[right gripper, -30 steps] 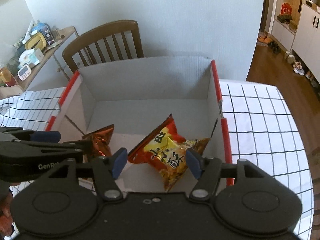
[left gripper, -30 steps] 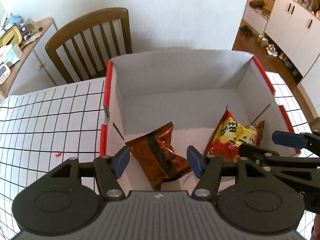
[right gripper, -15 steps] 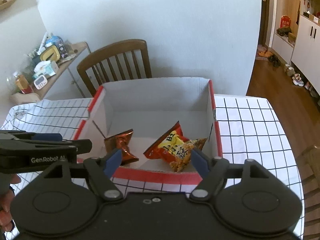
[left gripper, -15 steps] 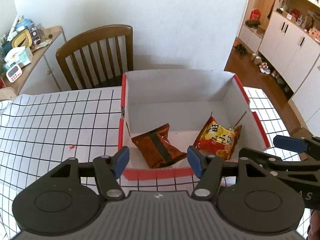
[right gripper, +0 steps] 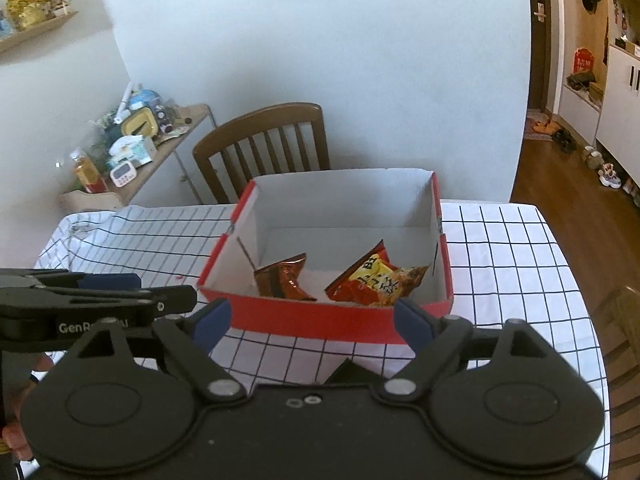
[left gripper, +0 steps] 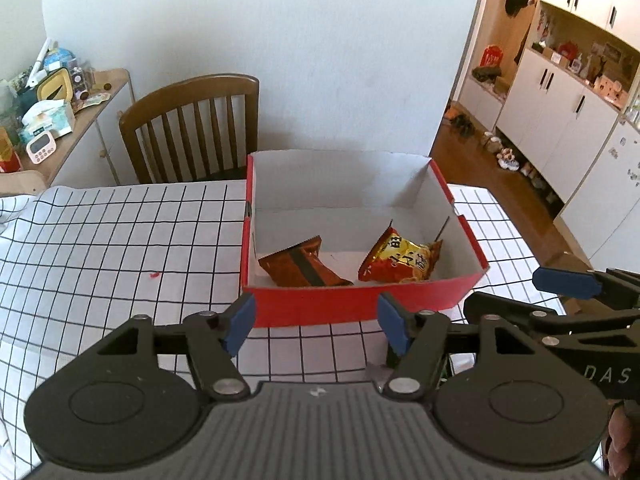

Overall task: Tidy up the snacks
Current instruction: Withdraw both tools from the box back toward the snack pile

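A: Red box [left gripper: 360, 308] at centre frame on the desk [left gripper: 120, 248]: brown packet [left gripper: 304, 268] left, crinkled red-yellow snack bag [left gripper: 400, 260] right.

B: Left gripper [left gripper: 316, 322] and right gripper [right gripper: 312, 320] both opening, fingers released, nothing between them.

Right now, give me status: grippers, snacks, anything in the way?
Left gripper and right gripper opening, nothing between them. Brown packet and red-yellow packet inside red box. Nothing blocking.
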Demonstrator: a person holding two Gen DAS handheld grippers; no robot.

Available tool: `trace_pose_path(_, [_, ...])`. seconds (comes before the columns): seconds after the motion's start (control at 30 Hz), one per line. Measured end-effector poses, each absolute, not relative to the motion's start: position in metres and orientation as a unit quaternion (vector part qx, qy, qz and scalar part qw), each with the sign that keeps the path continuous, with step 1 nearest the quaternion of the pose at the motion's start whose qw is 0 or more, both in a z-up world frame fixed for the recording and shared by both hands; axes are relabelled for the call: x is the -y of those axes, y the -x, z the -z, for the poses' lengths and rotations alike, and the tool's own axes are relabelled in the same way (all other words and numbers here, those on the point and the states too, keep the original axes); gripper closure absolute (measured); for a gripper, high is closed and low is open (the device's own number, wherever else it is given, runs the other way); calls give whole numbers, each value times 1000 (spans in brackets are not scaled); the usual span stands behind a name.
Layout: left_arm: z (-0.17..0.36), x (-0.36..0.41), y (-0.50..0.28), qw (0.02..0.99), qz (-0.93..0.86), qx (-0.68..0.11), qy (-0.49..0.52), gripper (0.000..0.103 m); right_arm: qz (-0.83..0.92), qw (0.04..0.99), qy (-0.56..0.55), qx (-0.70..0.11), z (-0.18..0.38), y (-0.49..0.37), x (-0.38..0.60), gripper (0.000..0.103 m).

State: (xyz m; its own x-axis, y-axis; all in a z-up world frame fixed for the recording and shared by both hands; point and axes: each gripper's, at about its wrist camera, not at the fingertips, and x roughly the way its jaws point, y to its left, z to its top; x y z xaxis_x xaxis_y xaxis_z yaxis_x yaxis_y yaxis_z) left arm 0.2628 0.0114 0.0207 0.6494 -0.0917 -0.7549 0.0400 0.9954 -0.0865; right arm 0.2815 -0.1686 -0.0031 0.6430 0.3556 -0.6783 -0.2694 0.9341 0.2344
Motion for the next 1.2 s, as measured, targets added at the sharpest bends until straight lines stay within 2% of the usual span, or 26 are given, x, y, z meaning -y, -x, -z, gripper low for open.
trace_pose_path(0.27, [-25, -13, -225, 915, 40, -399, 34, 33, -187, 909, -60, -369, -3, -250, 169, 7])
trace_pose_path(0.33, [-26, -14, -216, 917, 40, -395, 36, 28, -187, 910, -65, -365, -3, -241, 170, 5])
trace_pose_path(0.5, [-26, -13, -197, 922, 39, -384, 43, 25, -196, 908, -81, -361, -3, -221, 174, 1])
trace_pose_path(0.57, [-24, -15, -190, 922, 38, -382, 47, 21, -196, 910, -79, -356, -5, -214, 175, 0])
trace_pose_path(0.73, [-17, -16, -172, 923, 43, -378, 52, 19, -198, 912, -81, -351, -3, -196, 178, 0])
trace_pose_path(0.83, [-11, -15, -161, 923, 48, -378, 52, 14, -199, 910, -77, -356, 3, -187, 179, 0])
trace_pose_path(1.2, [30, -23, -140, 907, 41, -413, 74, 10, -193, 907, -78, -365, 40, -157, 186, 0])
